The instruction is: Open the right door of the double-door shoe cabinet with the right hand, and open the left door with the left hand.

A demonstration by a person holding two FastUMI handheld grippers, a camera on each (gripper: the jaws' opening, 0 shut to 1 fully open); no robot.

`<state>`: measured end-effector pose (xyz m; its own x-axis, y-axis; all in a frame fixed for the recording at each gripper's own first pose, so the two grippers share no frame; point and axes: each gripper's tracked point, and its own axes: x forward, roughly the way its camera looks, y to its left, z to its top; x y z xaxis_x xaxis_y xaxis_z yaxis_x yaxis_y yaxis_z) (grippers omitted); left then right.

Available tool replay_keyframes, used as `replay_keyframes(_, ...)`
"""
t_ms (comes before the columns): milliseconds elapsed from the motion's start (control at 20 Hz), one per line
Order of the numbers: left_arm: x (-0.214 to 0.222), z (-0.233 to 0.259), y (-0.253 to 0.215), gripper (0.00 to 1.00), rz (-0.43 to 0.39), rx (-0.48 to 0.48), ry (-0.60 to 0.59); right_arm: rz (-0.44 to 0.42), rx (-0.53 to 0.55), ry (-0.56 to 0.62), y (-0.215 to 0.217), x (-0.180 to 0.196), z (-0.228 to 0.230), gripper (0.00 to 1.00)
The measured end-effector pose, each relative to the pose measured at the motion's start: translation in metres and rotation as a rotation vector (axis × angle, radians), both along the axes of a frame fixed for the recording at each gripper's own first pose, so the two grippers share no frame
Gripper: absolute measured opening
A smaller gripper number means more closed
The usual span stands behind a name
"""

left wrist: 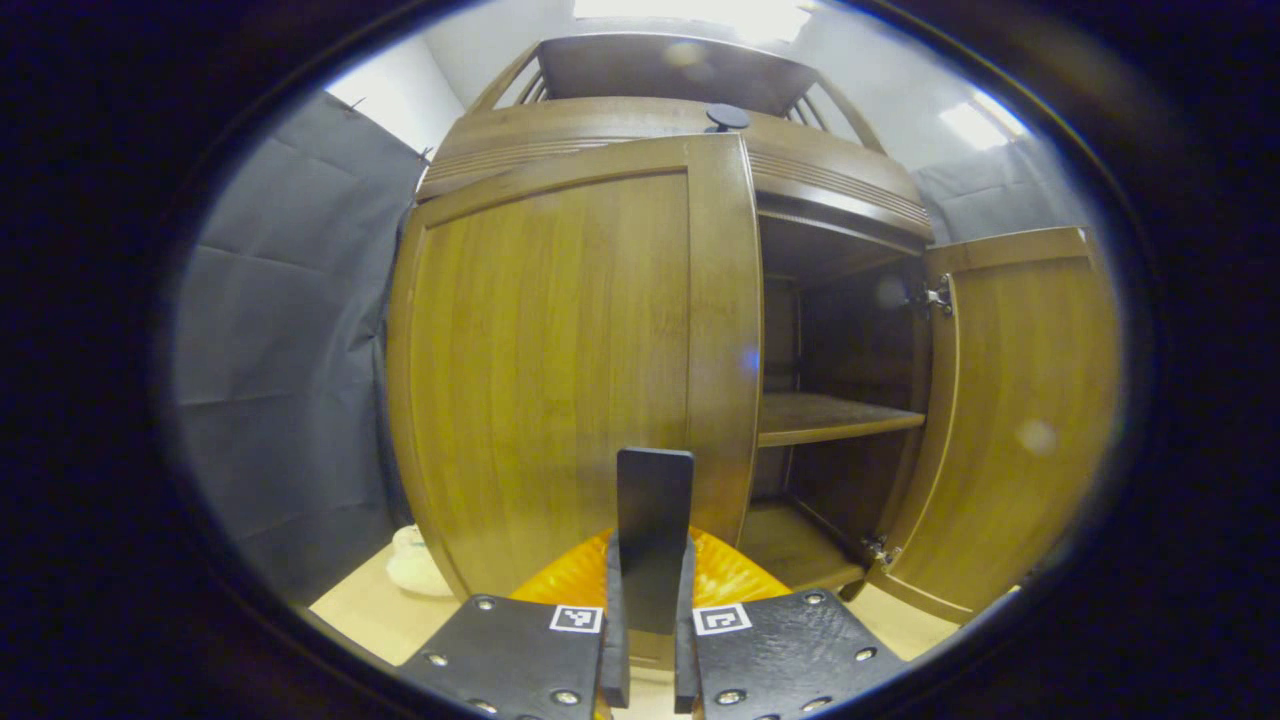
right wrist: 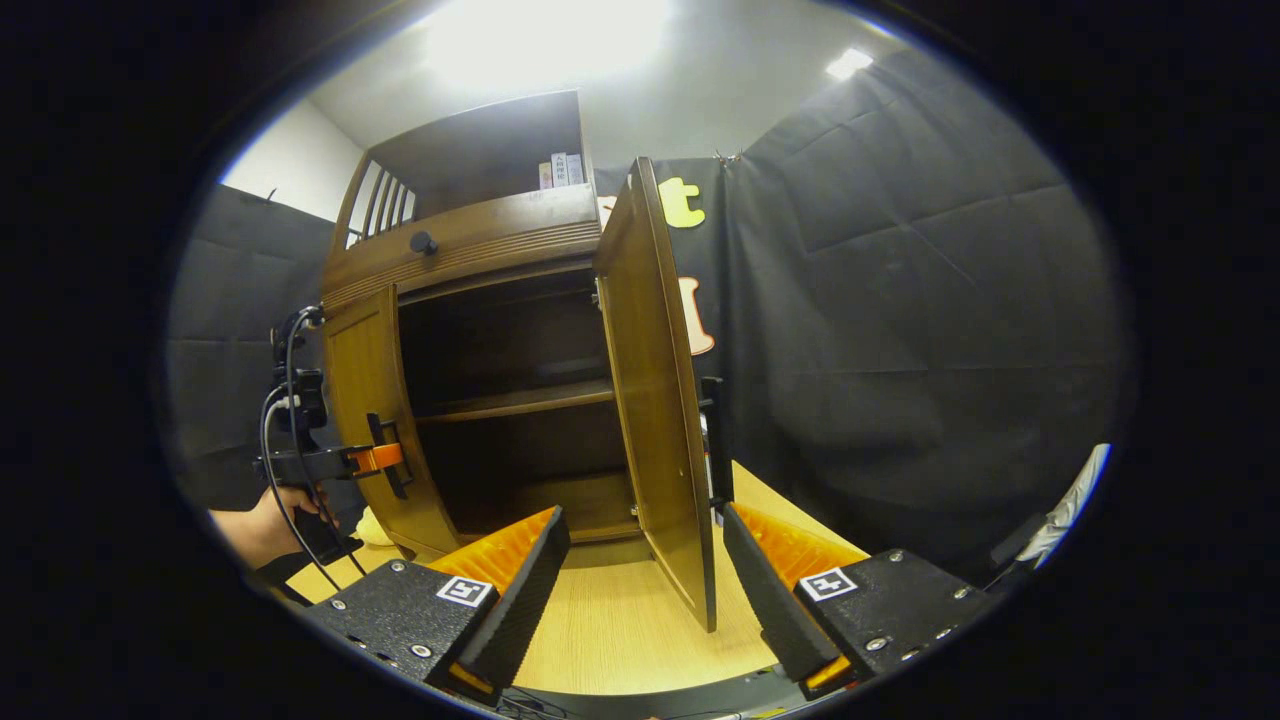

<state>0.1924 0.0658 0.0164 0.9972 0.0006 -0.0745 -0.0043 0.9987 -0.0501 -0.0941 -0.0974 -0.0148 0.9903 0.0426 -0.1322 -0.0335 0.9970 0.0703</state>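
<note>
The wooden shoe cabinet has its right door swung wide open, showing a dark inside with a shelf. The left door lies flat across its half; whether it is slightly ajar is unclear. My left gripper is shut on the left door's dark upright handle, by the door's inner edge. In the right gripper view the left gripper reaches that handle, held by a hand. My right gripper is open, its fingers straddling the right door's free edge without touching it.
A black knob sits on the cabinet's top ledge, and books stand on the upper shelf. A white object lies on the light wooden floor at the cabinet's left foot. Black cloth walls close in both sides.
</note>
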Motion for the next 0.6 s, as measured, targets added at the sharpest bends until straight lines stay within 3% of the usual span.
replay_keyframes(100, -0.006, 0.0, 0.0, 0.12, -0.02, -0.004, 0.001, -0.012, 0.007, 0.003, 0.003, -0.004, -0.001, 0.95)
replay_keyframes(200, -0.01, -0.001, 0.0, 0.24, -0.034, -0.007, 0.002, -0.017, 0.014, 0.006, 0.004, -0.004, -0.003, 0.96)
replay_keyframes(250, -0.013, -0.002, 0.0, 0.24, -0.038, -0.007, 0.001, -0.018, 0.015, 0.007, 0.007, -0.006, -0.004, 0.96)
replay_keyframes(300, -0.015, -0.002, 0.001, 0.24, -0.041, -0.009, 0.0, -0.017, 0.015, 0.01, 0.009, -0.008, -0.004, 0.91)
replay_keyframes(350, -0.017, -0.001, 0.002, 0.21, -0.042, -0.011, 0.0, -0.017, 0.015, 0.011, 0.017, -0.013, -0.004, 0.95)
replay_keyframes(450, -0.02, -0.001, 0.004, 0.17, -0.043, -0.009, 0.0, -0.014, 0.019, 0.011, 0.025, -0.016, -0.005, 0.95)
replay_keyframes(500, -0.021, 0.0, 0.005, 0.15, -0.044, -0.008, 0.001, -0.013, 0.021, 0.011, 0.028, -0.016, -0.006, 0.91)
replay_keyframes(600, -0.025, -0.001, 0.007, 0.12, -0.044, -0.009, 0.0, -0.006, 0.027, 0.019, 0.036, -0.019, -0.008, 0.95)
